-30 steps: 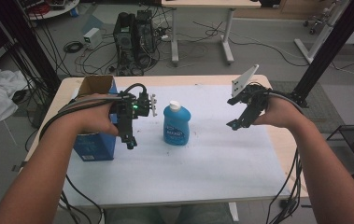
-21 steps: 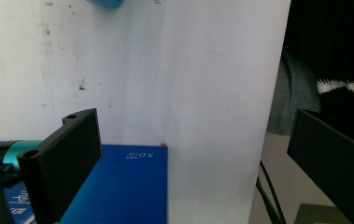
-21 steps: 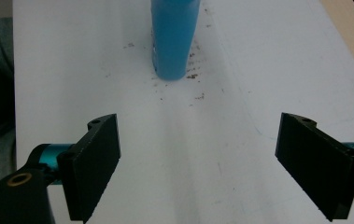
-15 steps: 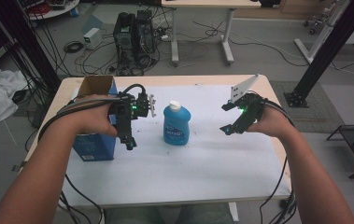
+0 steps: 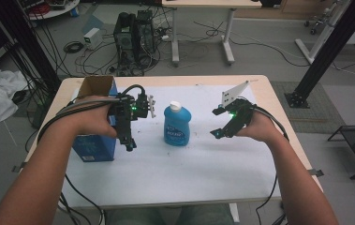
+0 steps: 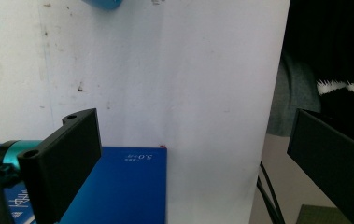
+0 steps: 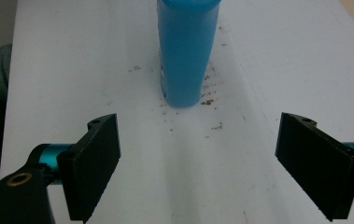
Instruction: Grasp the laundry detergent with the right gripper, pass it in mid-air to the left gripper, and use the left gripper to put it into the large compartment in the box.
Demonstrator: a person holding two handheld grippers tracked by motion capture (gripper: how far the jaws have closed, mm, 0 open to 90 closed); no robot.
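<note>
So the blue bottle (image 5: pixel 176 125) is standing upright near the middle of the white table (image 5: pixel 198 173), with loads of bare surface in front of it toward the person's edge. The right gripper (image 5: pixel 218 123) is off to the bottle's right, not touching it, jaws spread wide with nothing between them. In the right gripper view the bottle (image 7: pixel 187 51) sits dead ahead past the open jaws, with some brown crumbs (image 7: pixel 212 100) scattered round its base, and its top is cut off by the frame. The left gripper (image 5: pixel 129 140) hangs over the blue box (image 5: pixel 93 140) at the table's left side, also wide open and holding nothing. In the left gripper view the box (image 6: pixel 118 186) runs out of frame at the bottom, and the table's near edge drops off on the right. The print on the box is too small to read.
</note>
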